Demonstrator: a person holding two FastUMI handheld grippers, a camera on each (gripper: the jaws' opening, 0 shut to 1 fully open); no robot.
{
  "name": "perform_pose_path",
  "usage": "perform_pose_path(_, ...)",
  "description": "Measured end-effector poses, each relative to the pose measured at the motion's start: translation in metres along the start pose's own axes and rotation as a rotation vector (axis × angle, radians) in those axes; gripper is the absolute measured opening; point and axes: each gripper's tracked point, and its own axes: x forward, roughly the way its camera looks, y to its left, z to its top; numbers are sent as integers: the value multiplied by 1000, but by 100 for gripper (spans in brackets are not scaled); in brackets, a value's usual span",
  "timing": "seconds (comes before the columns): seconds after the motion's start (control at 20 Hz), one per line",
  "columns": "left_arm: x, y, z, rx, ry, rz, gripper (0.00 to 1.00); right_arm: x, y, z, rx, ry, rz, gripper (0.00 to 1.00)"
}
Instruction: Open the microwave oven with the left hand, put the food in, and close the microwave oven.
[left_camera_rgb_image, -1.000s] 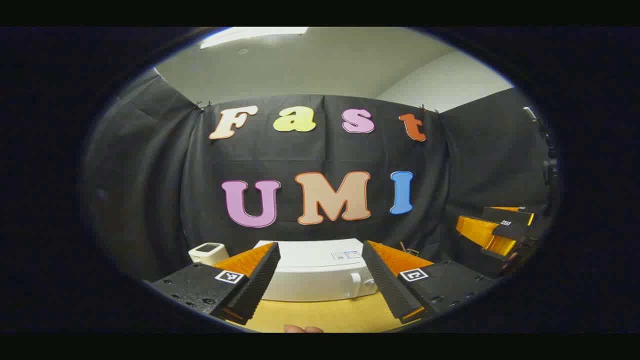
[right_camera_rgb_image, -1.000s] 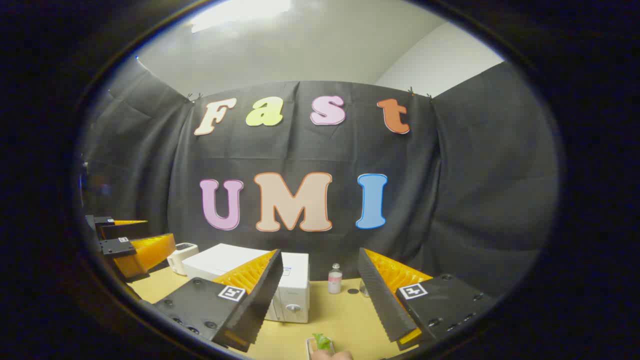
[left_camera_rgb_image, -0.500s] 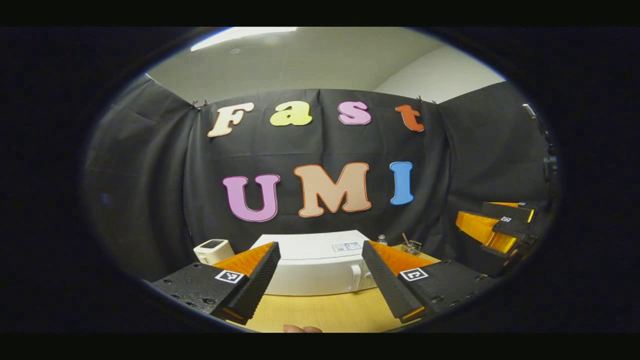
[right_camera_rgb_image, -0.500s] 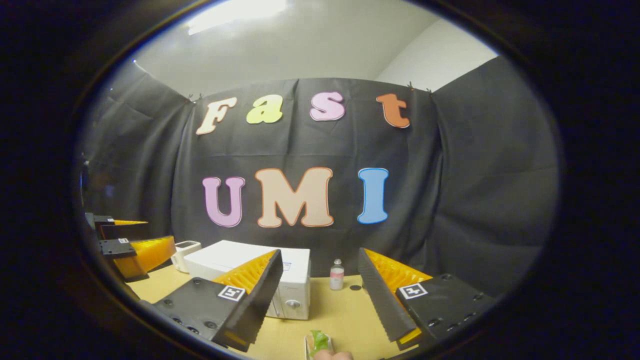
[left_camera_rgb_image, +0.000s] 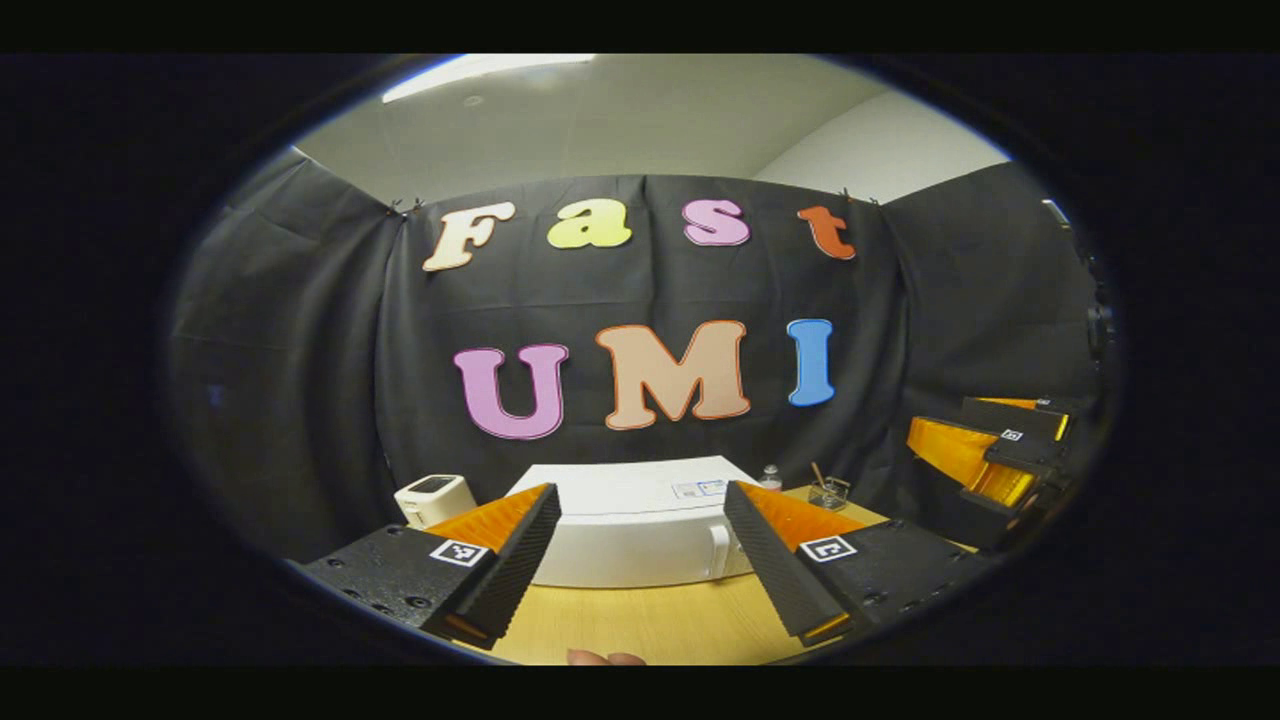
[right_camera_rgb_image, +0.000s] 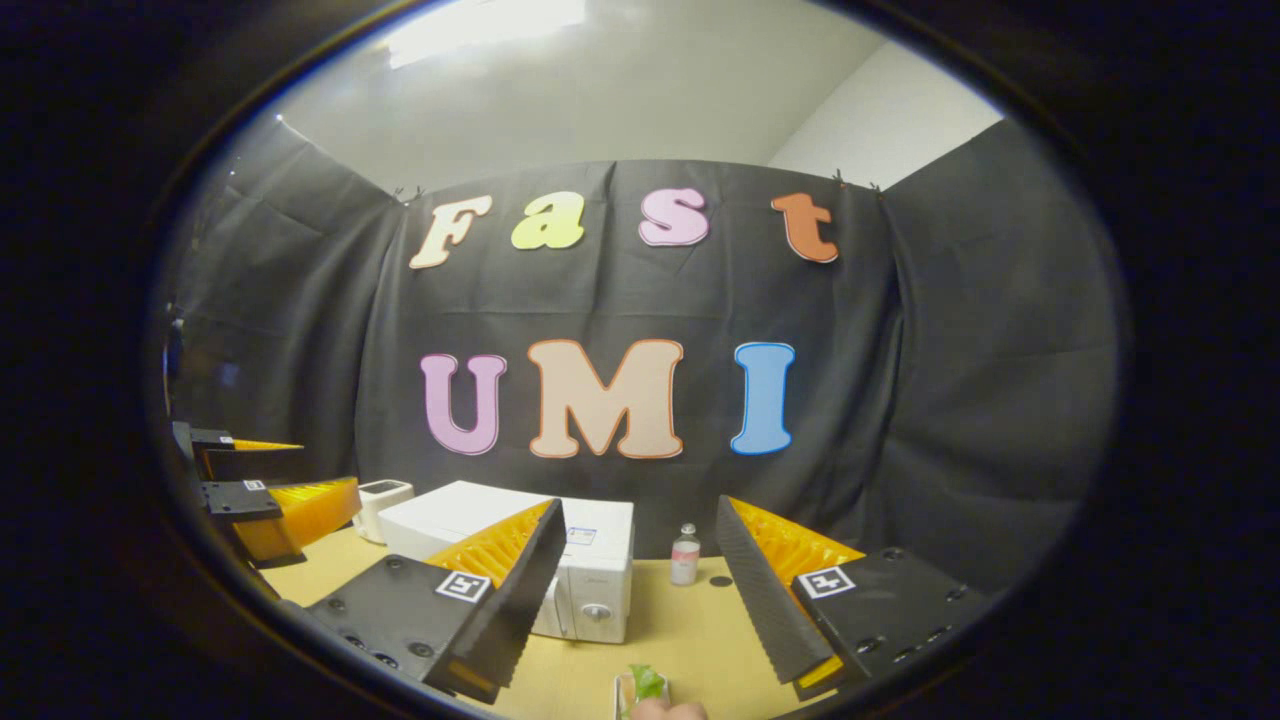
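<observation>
A white microwave oven (left_camera_rgb_image: 625, 530) stands shut on the wooden table, its door handle (left_camera_rgb_image: 717, 550) at the right of its front. My left gripper (left_camera_rgb_image: 640, 590) hovers open in front of it, some way back, with nothing between its fingers. In the right gripper view the microwave oven (right_camera_rgb_image: 590, 570) sits left of centre. My right gripper (right_camera_rgb_image: 640, 620) is open and empty above the table. The food (right_camera_rgb_image: 645, 685), something green on a small plate, lies at the bottom edge near a fingertip. Each view catches the other gripper: right gripper (left_camera_rgb_image: 985, 455), left gripper (right_camera_rgb_image: 265, 495).
A small white device (left_camera_rgb_image: 433, 497) stands left of the microwave. A small bottle (right_camera_rgb_image: 685, 558) and a dark cap sit to its right, with a glass holder of sticks (left_camera_rgb_image: 828, 490) near the back wall. The wooden table (left_camera_rgb_image: 650, 625) extends toward me.
Both views have tilted down a little and shifted slightly, so the microwave and table sit higher in view. Both grippers stay open.
</observation>
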Motion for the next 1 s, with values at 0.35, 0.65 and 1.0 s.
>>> perform_pose_path(0.35,6,-2,-9,-3,-9,-7,97,-4,-1,2,-15,-5,7,92)
perform_pose_path(0.65,46,-27,-94,-15,40,-51,98,-6,-14,7,-23,-16,1,92)
perform_pose_path(1.0,104,-69,-199,14,184,-130,98,-28,-39,12,-41,-5,-43,92)
